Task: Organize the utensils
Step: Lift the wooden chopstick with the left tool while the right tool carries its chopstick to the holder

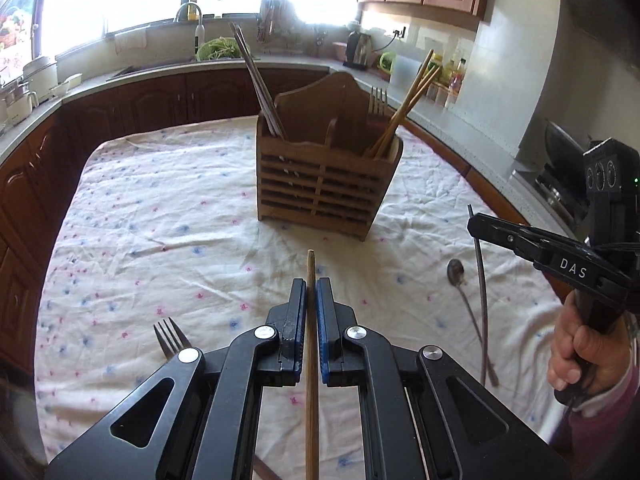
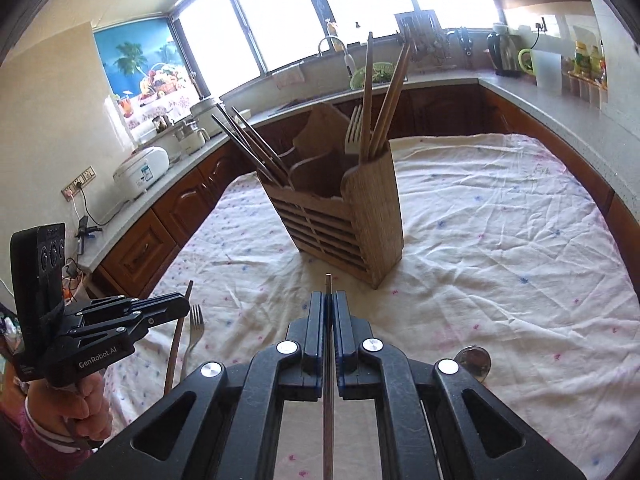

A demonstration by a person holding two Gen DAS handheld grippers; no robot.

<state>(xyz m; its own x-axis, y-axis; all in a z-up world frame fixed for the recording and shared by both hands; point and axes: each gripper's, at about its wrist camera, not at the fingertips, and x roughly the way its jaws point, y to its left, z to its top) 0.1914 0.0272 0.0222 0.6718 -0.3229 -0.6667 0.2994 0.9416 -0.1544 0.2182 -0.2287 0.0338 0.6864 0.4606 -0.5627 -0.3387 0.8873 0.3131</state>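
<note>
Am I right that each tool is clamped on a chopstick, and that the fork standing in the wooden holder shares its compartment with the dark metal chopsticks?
Not quite. The left tool and right tool each clamp a chopstick, but the fork stands with the light wooden chopsticks in the wooden holder. The dark metal chopsticks occupy the other end compartment. The left wrist view shows this.

Spoon (image 2: 474, 361) half behind fingers (image 2: 347, 320)

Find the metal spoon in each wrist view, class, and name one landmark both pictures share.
Left wrist view: the metal spoon lies on the cloth at right, below the right gripper.
Right wrist view: only its bowl shows, lower right, partly hidden by the gripper's frame.
Shared landmark: the wooden utensil holder, centre of both.
</note>
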